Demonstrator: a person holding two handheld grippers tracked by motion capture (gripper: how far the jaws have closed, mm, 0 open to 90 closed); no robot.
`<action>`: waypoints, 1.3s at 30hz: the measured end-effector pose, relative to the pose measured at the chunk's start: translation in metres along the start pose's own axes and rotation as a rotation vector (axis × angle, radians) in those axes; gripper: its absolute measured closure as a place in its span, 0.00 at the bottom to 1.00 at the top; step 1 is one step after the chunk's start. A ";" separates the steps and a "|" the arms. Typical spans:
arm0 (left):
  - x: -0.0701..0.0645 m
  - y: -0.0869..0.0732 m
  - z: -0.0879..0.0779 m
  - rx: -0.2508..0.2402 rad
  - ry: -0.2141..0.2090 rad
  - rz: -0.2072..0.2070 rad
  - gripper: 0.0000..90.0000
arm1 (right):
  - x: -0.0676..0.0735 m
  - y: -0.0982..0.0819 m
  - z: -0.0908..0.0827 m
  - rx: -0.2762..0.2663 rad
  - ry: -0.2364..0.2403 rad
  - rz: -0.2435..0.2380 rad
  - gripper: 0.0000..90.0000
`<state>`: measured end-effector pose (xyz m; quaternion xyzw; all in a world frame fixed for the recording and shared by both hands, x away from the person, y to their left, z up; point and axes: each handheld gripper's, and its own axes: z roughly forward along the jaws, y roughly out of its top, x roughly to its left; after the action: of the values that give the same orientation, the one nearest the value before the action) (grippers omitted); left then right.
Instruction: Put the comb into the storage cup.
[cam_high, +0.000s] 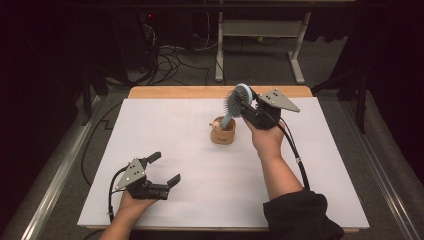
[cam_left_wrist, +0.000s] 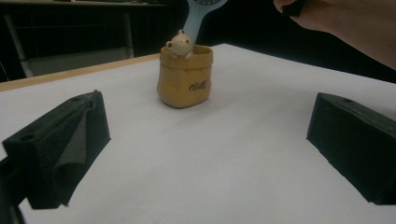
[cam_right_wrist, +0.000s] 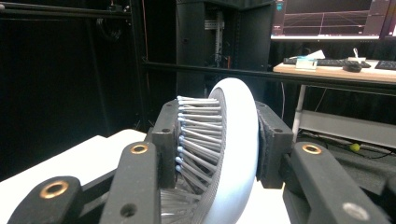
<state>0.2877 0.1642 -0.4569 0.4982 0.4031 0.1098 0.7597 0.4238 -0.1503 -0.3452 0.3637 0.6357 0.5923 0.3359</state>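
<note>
1. Two handheld grippers work over a white-covered table (cam_high: 320, 200), the person's forearms entering from the near edge in the high view.
2. At right, the right gripper (cam_high: 246, 102) is clamped on the head of a pale blue hairbrush (cam_high: 239, 97), raised above the table's far middle; a dark sleeve (cam_high: 300, 215) covers the forearm behind it.
3. Seen along that gripper's own jaws, the hairbrush (cam_right_wrist: 233, 154) sits squarely between the two black pads, one pad pressing on the bristle side and the other on the smooth rounded back.
4. The brush's handle slants down and to the left into a small tan holder (cam_high: 223, 131) shaped like a sack, which stands upright near the middle of the table.
5. From the left gripper view, the holder (cam_left_wrist: 185, 77) bears dark lettering and a small animal figure (cam_left_wrist: 180, 43) at its rim, with the blue handle (cam_left_wrist: 196, 21) rising just beside the figure.
6. At near left, the left gripper (cam_high: 164, 169) rests low over the sheet, well apart from the holder, its jaws spread wide with nothing between them.
7. Beyond the table's wooden far edge (cam_high: 200, 91), cables (cam_high: 172, 60) lie on the floor beside a pale desk frame (cam_high: 260, 30).
</note>
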 end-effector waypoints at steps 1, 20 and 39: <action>0.000 0.000 0.000 0.000 0.000 0.000 0.00 | 0.000 0.000 0.000 0.000 0.000 0.001 0.67; 0.000 -0.001 0.000 0.010 -0.001 0.002 0.00 | 0.003 -0.010 0.008 0.019 0.004 0.014 0.67; 0.000 -0.001 0.000 0.015 -0.006 0.001 0.00 | -0.002 -0.013 0.011 0.051 -0.012 0.036 0.59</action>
<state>0.2874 0.1632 -0.4578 0.5045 0.4013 0.1056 0.7571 0.4329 -0.1467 -0.3588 0.3870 0.6421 0.5795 0.3196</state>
